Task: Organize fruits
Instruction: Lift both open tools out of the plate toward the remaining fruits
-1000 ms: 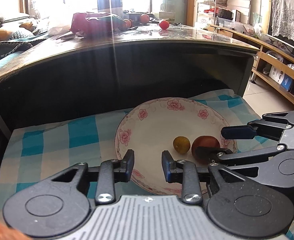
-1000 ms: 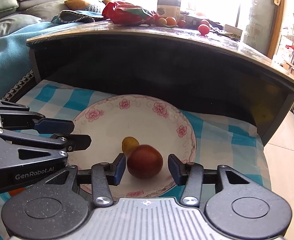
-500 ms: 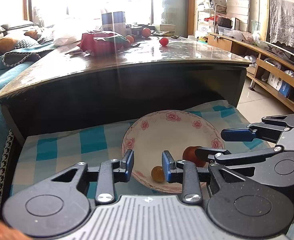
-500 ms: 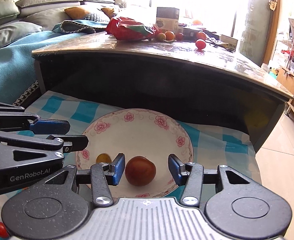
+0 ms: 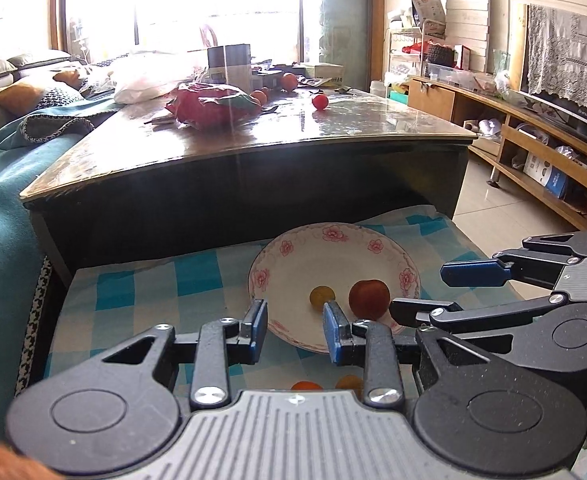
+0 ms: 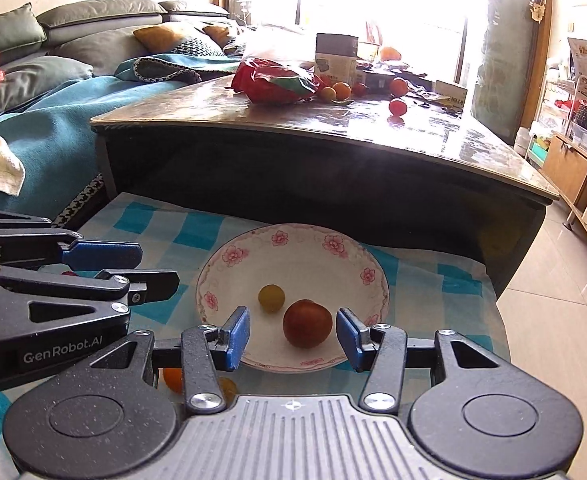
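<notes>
Floral plate (image 6: pixel 367 276) holding red fruit (image 6: pixel 307 323) and yellow fruit (image 6: pixel 271 298), both tongs apart, empty

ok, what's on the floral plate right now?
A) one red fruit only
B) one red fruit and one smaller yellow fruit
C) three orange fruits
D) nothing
B: the floral plate holds a red fruit and a smaller yellow fruit, lying apart; both show in the left wrist view too. The open right gripper holds nothing.
</notes>
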The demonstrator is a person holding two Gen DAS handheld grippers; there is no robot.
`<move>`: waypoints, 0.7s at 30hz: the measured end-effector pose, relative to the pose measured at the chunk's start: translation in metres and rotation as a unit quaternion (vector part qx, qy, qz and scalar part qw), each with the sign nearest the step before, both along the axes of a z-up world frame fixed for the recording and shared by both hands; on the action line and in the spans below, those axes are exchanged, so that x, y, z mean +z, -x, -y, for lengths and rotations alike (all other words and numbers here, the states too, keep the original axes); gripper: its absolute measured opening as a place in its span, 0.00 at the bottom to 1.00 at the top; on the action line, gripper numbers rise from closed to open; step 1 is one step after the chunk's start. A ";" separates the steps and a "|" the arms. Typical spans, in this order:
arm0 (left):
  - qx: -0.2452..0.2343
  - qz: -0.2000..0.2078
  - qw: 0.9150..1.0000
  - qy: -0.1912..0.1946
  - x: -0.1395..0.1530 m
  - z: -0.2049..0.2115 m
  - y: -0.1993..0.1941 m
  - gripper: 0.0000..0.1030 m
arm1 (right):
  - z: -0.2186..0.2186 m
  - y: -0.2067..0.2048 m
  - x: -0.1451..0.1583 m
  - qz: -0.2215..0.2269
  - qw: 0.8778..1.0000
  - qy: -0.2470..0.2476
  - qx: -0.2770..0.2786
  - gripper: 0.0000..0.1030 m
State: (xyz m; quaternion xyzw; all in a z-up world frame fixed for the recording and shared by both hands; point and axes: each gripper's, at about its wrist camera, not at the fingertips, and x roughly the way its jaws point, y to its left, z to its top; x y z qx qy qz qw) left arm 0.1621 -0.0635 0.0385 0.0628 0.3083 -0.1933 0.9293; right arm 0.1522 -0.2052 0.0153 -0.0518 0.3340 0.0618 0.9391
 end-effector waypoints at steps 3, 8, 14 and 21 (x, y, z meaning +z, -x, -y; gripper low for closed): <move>-0.002 0.002 1.000 0.001 0.004 -0.003 0.009 0.38 | -0.003 0.009 0.004 0.001 1.000 0.000 0.000 0.42; -0.003 0.000 1.000 0.000 0.006 -0.010 0.027 0.38 | -0.006 0.023 0.009 0.002 1.000 -0.008 0.001 0.42; 0.003 -0.017 1.000 -0.003 -0.002 -0.026 0.047 0.38 | -0.017 0.042 0.007 -0.010 1.000 -0.015 0.014 0.42; 0.012 -0.046 0.999 -0.003 -0.017 -0.048 0.067 0.38 | -0.038 0.055 -0.004 -0.036 0.999 -0.010 0.039 0.43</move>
